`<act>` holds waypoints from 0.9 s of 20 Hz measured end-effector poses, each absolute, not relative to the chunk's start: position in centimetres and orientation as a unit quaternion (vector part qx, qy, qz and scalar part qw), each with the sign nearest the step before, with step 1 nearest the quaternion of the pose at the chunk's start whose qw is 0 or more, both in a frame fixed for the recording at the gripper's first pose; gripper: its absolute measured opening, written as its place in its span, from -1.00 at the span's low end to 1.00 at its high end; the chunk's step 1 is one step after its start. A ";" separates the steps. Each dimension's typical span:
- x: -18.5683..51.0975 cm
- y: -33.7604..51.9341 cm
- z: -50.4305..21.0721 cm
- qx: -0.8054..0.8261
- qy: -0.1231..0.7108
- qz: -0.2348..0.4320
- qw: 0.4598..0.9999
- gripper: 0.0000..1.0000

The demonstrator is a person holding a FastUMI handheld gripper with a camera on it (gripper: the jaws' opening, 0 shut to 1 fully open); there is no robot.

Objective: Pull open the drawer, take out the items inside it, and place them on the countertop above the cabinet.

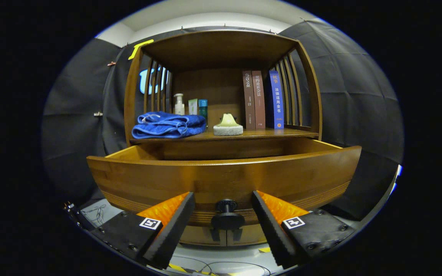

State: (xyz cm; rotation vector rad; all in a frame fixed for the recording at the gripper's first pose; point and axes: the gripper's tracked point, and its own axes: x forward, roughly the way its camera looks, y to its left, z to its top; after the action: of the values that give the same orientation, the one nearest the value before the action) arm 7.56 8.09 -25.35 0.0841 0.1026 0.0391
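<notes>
A wooden cabinet stands ahead with its drawer pulled out toward me. The drawer's front panel hides what lies inside. A dark round knob sticks out low on that panel. My gripper is open, its two fingers to either side of the knob and not touching it. Above the drawer runs the countertop. On it lie a folded blue towel at the left and a pale soap-like block on a grey pad in the middle.
At the back of the countertop stand a pump bottle, a small box and a blue-capped tube. Three upright books lean at the right. Slatted wooden sides and a roof enclose the shelf. Cables lie on the floor below.
</notes>
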 end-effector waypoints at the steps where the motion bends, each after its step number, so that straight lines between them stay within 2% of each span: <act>1: 8.0 8.1 -25.5 0.040 0.055 0.020 0.997 0.96; 18: 15.3 8.3 -25.8 0.017 0.083 0.029 0.996 0.98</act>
State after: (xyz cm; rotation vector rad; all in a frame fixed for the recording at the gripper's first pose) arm 15.27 8.26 -25.78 0.0345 0.1666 0.0589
